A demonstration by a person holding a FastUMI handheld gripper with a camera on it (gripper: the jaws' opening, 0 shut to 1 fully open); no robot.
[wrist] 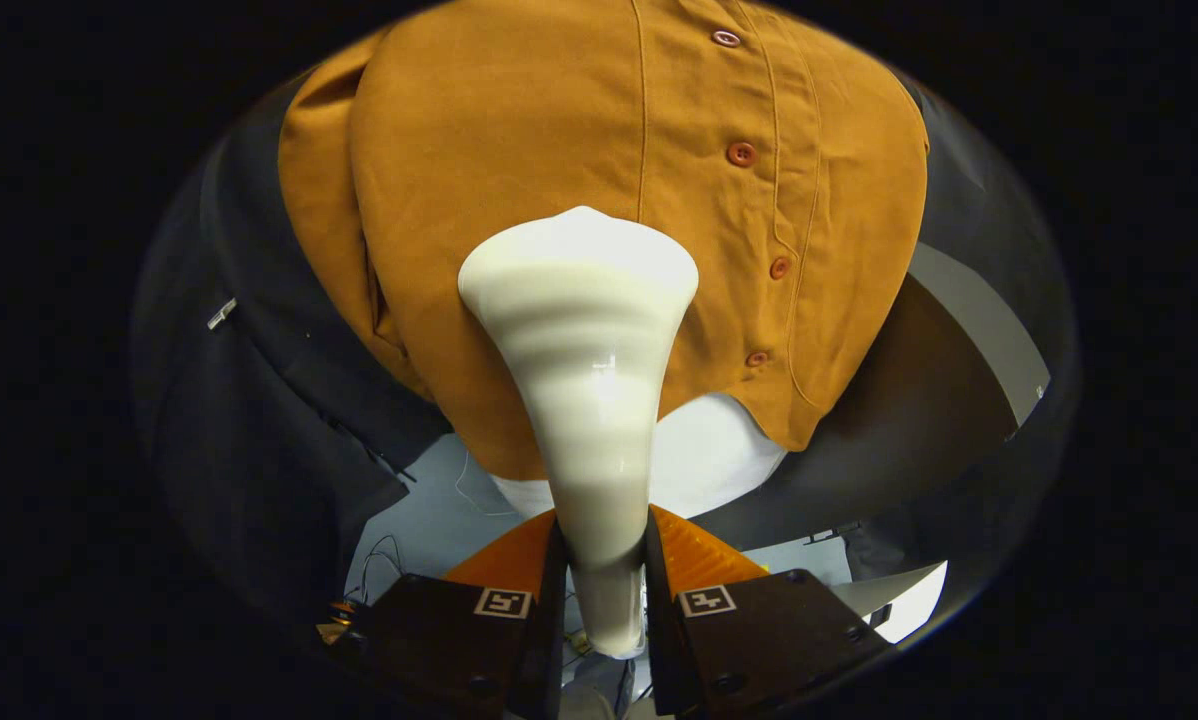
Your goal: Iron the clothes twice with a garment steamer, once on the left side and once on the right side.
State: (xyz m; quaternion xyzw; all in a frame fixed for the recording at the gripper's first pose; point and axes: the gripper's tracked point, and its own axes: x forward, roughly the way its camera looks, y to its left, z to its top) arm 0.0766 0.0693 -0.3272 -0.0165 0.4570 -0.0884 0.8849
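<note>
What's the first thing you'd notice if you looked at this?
The white steamer stands out first: both fingers of the gripper clamp its handle, and its wide head points at the shirt. Just beyond it hangs the big orange shirt, with a row of buttons running down beside the steamer head.

The one camera rides on the gripper (601,575) and looks forward along its two fingers (519,610), which rise from the bottom of the view with the jaws closed on the handle of the white steamer (584,380). The steamer runs straight away from the lens, its wide head pointing at the orange shirt (519,130). The lens sits close to the shirt, whose front spreads over most of the upper view, and faces it nearly square on. Fisheye bending curves the dark booth wall (249,400) around both sides, and the shirt's hem lies just beyond the fingers.
</note>
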